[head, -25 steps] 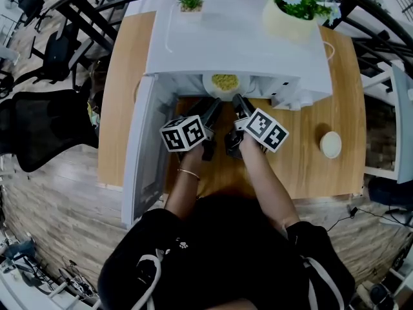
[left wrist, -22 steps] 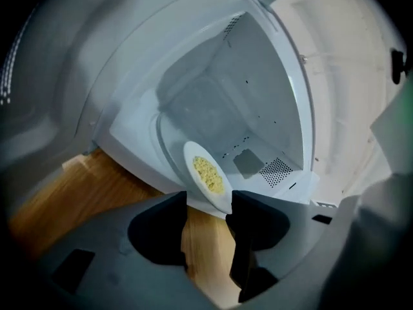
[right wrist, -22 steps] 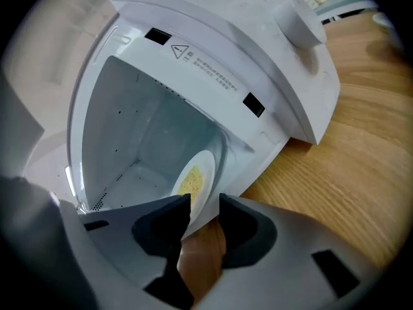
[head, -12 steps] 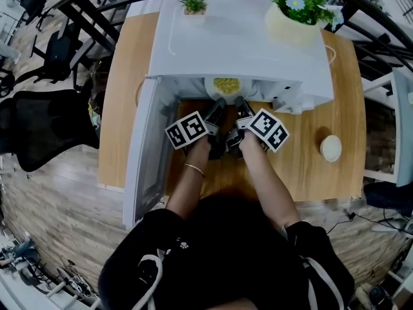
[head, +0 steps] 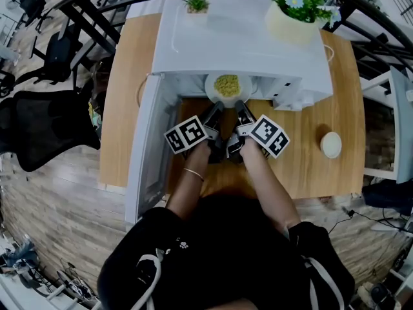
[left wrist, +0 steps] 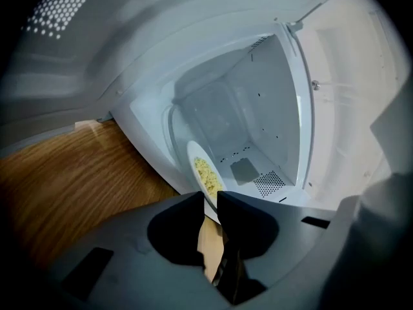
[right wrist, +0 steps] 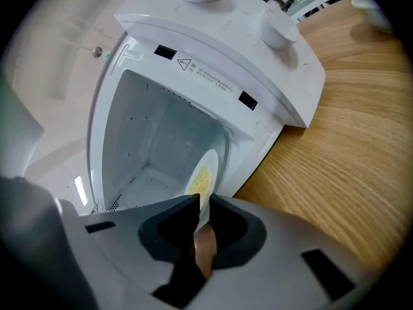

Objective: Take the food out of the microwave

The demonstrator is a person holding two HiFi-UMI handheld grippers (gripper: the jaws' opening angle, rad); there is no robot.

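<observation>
While at microwave (head: 232, 37) mouth, plate (head: 226, 86) in left tool (head: 216, 108), right tool (head: 240, 106).

Plate (head: 227, 86) at mouth of microwave (head: 239, 37) on table (head: 122, 95)

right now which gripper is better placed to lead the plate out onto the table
Right, likely: both hold the plate rim, but the open door crowds the left gripper, while bare table lies beside the right gripper.
</observation>
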